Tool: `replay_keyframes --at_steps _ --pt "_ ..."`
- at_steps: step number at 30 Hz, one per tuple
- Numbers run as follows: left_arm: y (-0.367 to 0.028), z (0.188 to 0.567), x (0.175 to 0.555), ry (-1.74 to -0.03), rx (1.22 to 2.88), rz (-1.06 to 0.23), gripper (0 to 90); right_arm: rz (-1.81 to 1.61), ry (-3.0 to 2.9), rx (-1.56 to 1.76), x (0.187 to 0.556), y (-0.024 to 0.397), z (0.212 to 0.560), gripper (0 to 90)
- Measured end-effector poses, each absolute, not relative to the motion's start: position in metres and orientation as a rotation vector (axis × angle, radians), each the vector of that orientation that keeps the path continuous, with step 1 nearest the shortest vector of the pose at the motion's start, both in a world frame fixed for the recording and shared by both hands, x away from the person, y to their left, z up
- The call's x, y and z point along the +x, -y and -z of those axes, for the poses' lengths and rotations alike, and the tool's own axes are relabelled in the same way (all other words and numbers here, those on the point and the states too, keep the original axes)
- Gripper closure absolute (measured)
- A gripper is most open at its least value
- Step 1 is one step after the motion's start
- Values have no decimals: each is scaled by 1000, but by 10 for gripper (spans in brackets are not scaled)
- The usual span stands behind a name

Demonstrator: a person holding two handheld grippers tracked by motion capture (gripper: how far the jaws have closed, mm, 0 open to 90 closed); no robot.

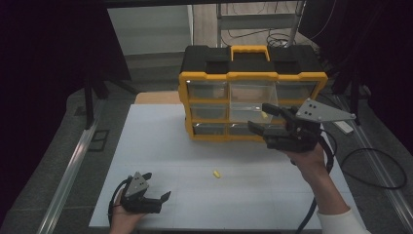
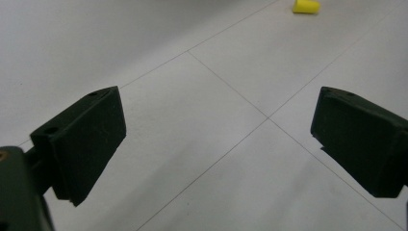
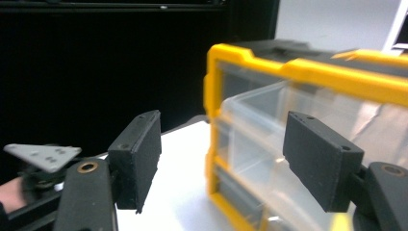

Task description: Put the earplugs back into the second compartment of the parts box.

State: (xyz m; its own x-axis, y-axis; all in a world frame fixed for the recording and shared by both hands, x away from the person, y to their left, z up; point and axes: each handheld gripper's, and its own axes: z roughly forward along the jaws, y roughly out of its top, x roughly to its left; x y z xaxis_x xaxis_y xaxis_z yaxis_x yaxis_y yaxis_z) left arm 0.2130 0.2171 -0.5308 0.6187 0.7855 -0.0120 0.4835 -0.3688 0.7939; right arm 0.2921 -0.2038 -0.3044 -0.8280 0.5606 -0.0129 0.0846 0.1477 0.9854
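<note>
A yellow-and-black organiser box (image 1: 253, 78) with clear drawers stands at the back of the white table (image 1: 160, 146). Its middle clear drawer (image 1: 249, 105) is pulled out, and a small yellow piece (image 1: 263, 115) shows in it. My right gripper (image 1: 258, 117) hovers open just in front of that drawer, nothing between its pads; in the right gripper view the gripper (image 3: 221, 159) faces the drawer (image 3: 269, 130). A second yellow piece (image 1: 216, 174) lies loose mid-table. My left gripper (image 1: 158, 185) rests open near the front left edge, its own camera showing it (image 2: 216, 139) with the yellow piece (image 2: 306, 6) farther off.
Black curtains hang on both sides. Metal rails (image 1: 68, 175) run along the floor on the left and right of the table. A black cable (image 1: 375, 168) loops on the floor at right. The left hand's gripper (image 3: 43, 156) appears at the left edge of the right gripper view.
</note>
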Motion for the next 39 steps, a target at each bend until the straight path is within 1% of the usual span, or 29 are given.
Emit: replay_keyframes --at_steps 3,8,13,18,24,30,32,33,39 --pt "-217 531 213 -996 2037 -477 53 -1760 -2081 614 286 203 312 299" --pt "-217 531 213 -991 2037 -475 52 -1708 -2128 600 279 198 327 298" --pt "-216 531 213 -989 2042 -478 52 -1680 -2173 624 279 195 347 298" --pt "-216 531 212 -987 2040 -480 52 -1623 -2223 638 284 190 361 297" --pt "-217 530 212 -983 2040 -480 52 -1550 -2303 651 289 175 382 296" --pt "-217 531 212 -982 2037 -481 52 -1441 -2422 658 298 152 413 293" --pt "-217 531 212 -982 2037 -482 52 -1429 -2436 666 299 149 416 293" --pt "-217 531 212 -982 2037 -482 52 -1391 -2470 681 301 142 426 293" --pt "-217 531 212 -981 2042 -483 52 -1306 -2543 688 308 127 447 291"
